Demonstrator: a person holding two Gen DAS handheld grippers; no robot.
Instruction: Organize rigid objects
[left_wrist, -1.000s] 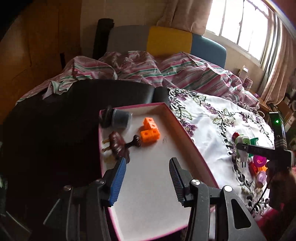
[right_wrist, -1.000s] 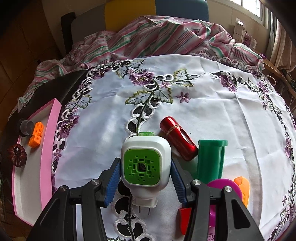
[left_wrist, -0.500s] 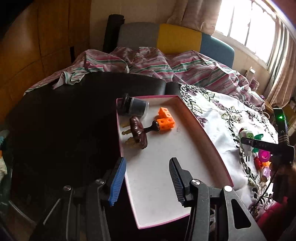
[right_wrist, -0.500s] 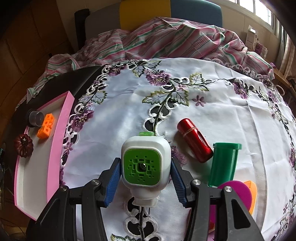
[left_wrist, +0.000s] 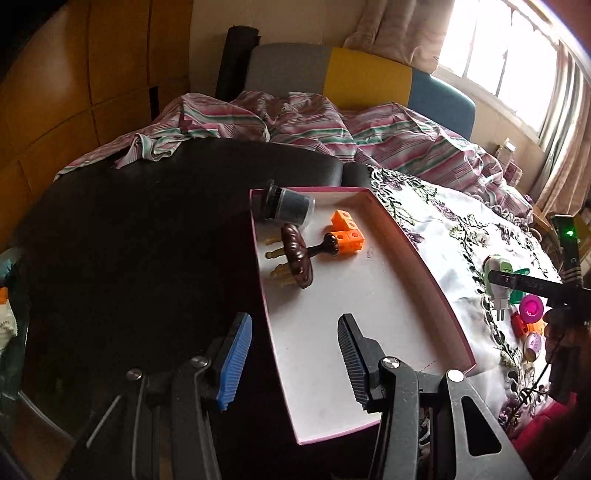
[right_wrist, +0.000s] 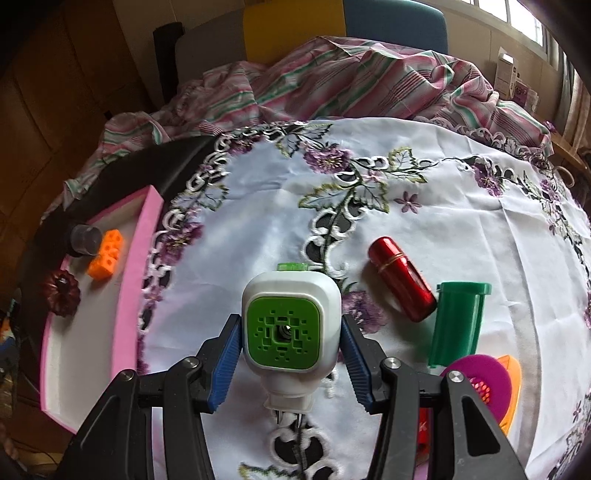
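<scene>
My right gripper (right_wrist: 291, 358) is shut on a white and green plug-in device (right_wrist: 291, 328) and holds it above the embroidered tablecloth (right_wrist: 424, 177); the device also shows in the left wrist view (left_wrist: 496, 284). A pink-rimmed tray (left_wrist: 417, 254) holds a dark cup (left_wrist: 286, 209), orange blocks (left_wrist: 347, 232) and a brown comb-like piece (left_wrist: 297, 256). My left gripper (left_wrist: 295, 354) is open and empty over the tray's near left edge. A red cylinder (right_wrist: 400, 284) and a green tube (right_wrist: 458, 325) lie on the cloth right of the device.
A purple disc (right_wrist: 484, 384) and an orange piece (right_wrist: 513, 387) lie at the cloth's near right. Striped bedding (right_wrist: 351, 74) is bunched behind the table. The dark tabletop (left_wrist: 129, 240) lies left of the tray (right_wrist: 147, 229).
My right gripper has lifted the plug-in device off the cloth and pulled back a little. My left gripper has drawn back and left from the tray, still open.
</scene>
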